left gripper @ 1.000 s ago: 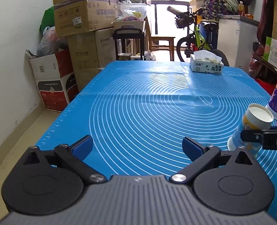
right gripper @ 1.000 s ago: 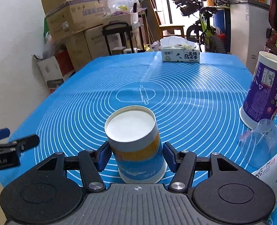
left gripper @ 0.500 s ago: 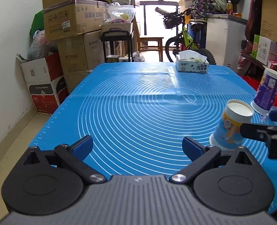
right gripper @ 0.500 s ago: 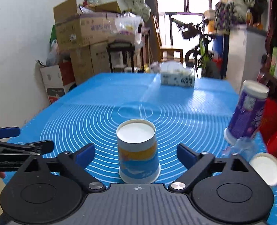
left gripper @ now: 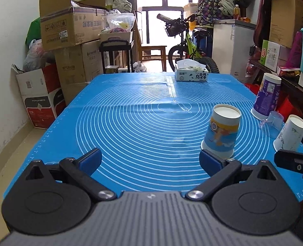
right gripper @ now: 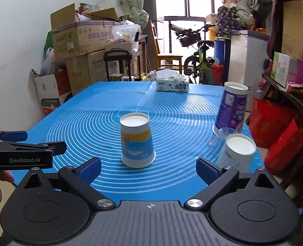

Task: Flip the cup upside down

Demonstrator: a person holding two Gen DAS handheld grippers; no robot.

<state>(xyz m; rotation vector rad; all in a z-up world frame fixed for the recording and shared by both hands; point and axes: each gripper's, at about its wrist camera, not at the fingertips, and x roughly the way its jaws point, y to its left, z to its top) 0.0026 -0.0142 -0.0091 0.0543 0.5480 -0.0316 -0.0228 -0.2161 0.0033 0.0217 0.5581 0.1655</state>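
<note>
The blue-and-yellow paper cup (right gripper: pixel 137 142) stands upside down (white base up) on the blue mat (right gripper: pixel 90 110), just ahead of the wide-open, empty right gripper (right gripper: pixel 148 167); the left gripper (left gripper: pixel 150 161) is likewise spread.

Both fisheye cameras sit low at the near edge of the blue ring-printed silicone mat (left gripper: pixel 131 127), facing along it toward the bright window. The left view looks from the left, the right view from further right. Both share the upturned blue-and-yellow paper cup (right gripper: pixel 136 141), nearer and centred in the right view.
</note>
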